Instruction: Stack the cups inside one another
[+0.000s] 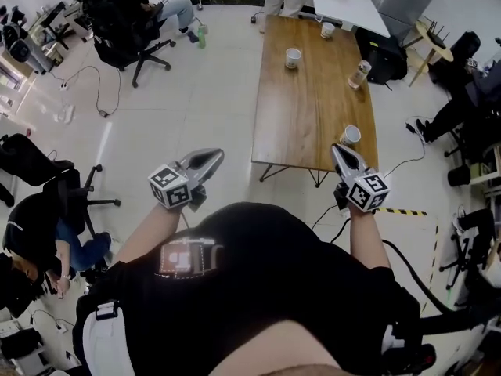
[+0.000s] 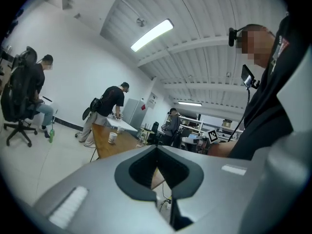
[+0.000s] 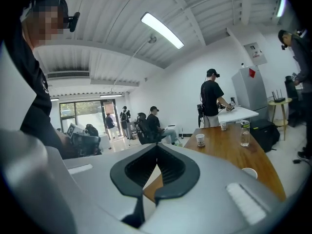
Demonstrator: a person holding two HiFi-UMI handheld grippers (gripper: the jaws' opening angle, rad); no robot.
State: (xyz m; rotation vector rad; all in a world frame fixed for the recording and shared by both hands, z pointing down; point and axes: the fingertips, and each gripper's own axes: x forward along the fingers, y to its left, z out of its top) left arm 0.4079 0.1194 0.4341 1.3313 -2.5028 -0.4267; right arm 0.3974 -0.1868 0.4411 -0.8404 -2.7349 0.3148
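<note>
Wooden bench [image 1: 313, 124] carries the cups [image 1: 293, 57], well apart; the nearest cup [image 1: 350, 135] sits at its edge. Left gripper [image 1: 213, 157] and right gripper [image 1: 338, 152] hold their fingers clenched on nothing. Reaching in clenched could knock that cup off.

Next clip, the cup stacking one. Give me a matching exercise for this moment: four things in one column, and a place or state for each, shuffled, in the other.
Things:
1. left gripper
2. nearest cup
3. clear bottle
4. farthest cup

Places or states:
A. roughly midway along the wooden table's right edge
B. at the table's far end, closest to the white table
C. fingers shut, nothing held, over the floor left of the table
D. at the table's near right corner

Pairs: 1-C, 2-D, 3-A, 4-B
</note>
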